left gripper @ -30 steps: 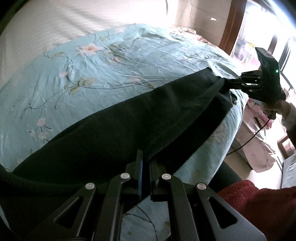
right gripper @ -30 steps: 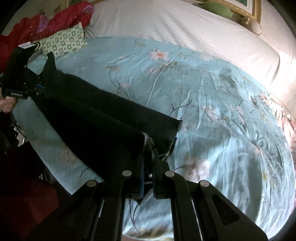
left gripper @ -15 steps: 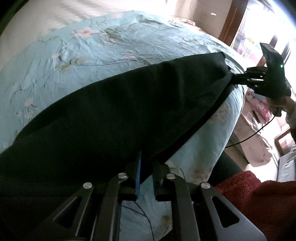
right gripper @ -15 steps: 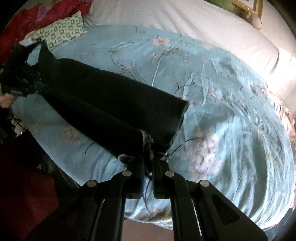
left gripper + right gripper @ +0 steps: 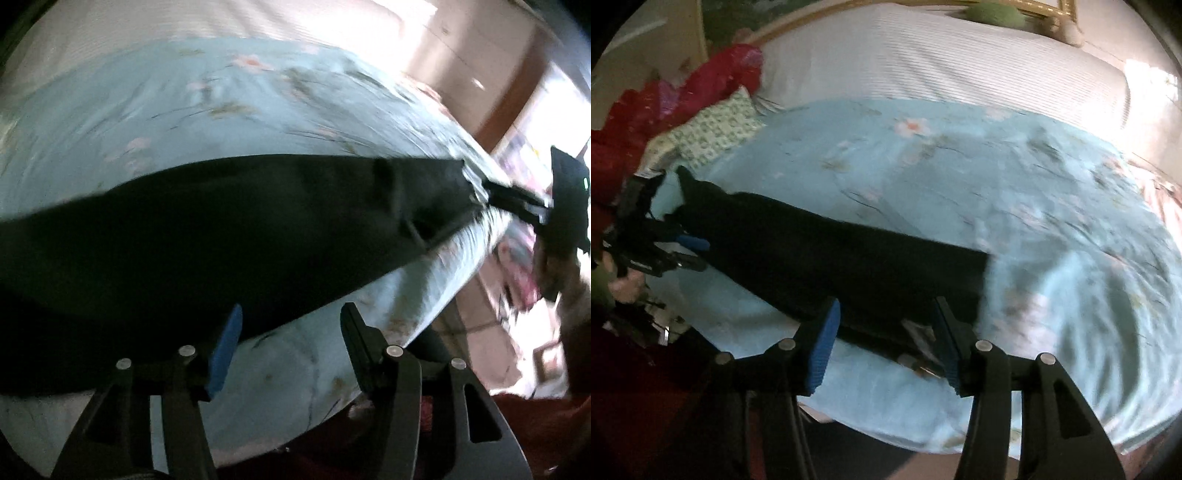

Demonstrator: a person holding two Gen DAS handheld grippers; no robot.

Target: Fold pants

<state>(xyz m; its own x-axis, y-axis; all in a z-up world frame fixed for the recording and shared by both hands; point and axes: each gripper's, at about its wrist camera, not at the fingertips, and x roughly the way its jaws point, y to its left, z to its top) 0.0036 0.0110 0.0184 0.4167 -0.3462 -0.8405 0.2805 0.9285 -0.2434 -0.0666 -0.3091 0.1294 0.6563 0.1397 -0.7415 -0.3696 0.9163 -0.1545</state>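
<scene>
The black pants (image 5: 221, 236) lie in a long folded strip along the near edge of the bed; they also show in the right wrist view (image 5: 827, 258). My left gripper (image 5: 291, 332) is open, its fingers just off the strip's near edge at one end. My right gripper (image 5: 886, 325) is open at the other end, its fingers either side of the hem and a small label. Each gripper shows in the other's view: the right one (image 5: 491, 188) and the left one (image 5: 690, 251). Both frames are blurred.
The bed has a light blue floral cover (image 5: 1015, 192) and a white striped sheet (image 5: 942, 62) behind. A green patterned pillow (image 5: 716, 129) and red cloth (image 5: 683, 92) lie at the bed's left end. The floor drops off past the bed's near edge (image 5: 480, 302).
Both grippers were shut on the pants' ends and holding them up. Now both have opened, and the pants lie flat along the bed's edge.
</scene>
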